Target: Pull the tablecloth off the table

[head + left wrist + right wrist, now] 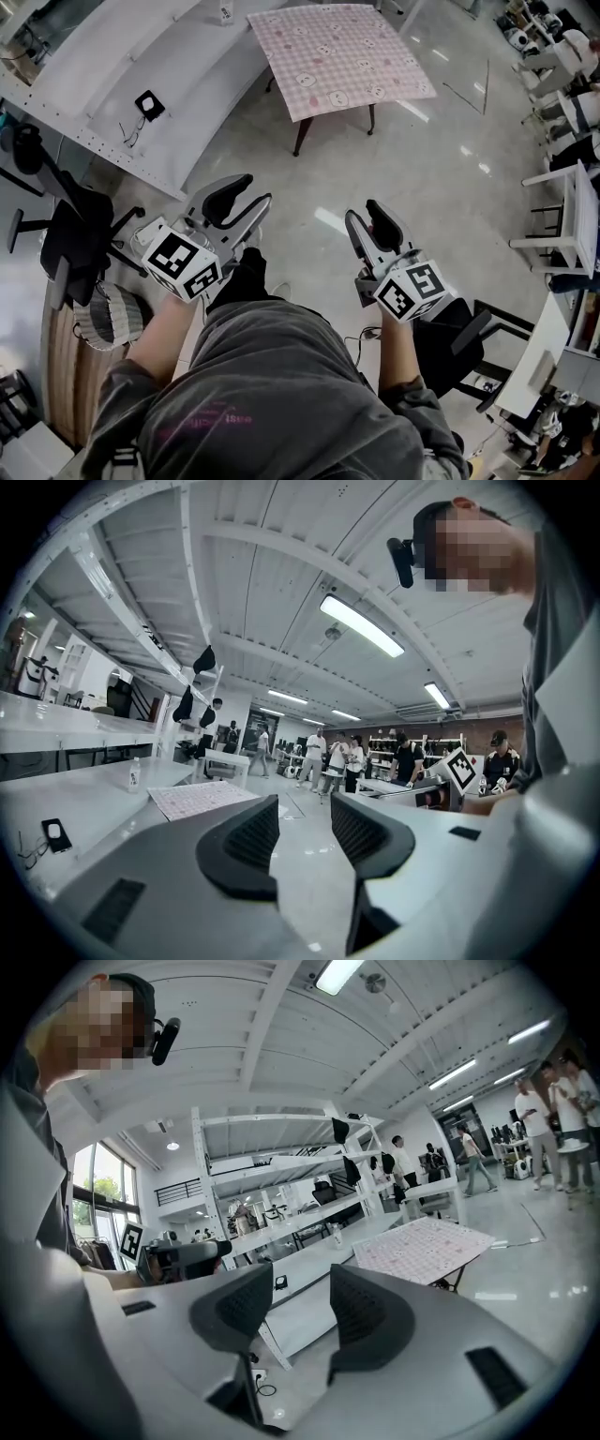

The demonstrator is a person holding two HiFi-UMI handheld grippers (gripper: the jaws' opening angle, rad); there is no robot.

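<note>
Your left gripper (pixel 255 190) has its jaws released. In its own view the two dark ribbed pads (pixel 251 840) stand apart, with only the glossy floor (pixel 422 187) showing between them. Your right gripper (pixel 364 212) is the same: jaws parted, gripping nothing, the gap looking out over floor. You hold both low in front of your body, side by side and apart from each other, pointing ahead.

The tablecloth (pixel 337 56), pink checked with small pale figures, lies spread flat over a small surface on dark legs (pixel 301 137), well ahead of both grippers and touched by neither. One edge hangs over the near side. To your left runs a long white bench (pixel 103 84) with a small black object (pixel 149 104) on it. A black office chair (pixel 75 234) stands close beside your left arm.
</note>
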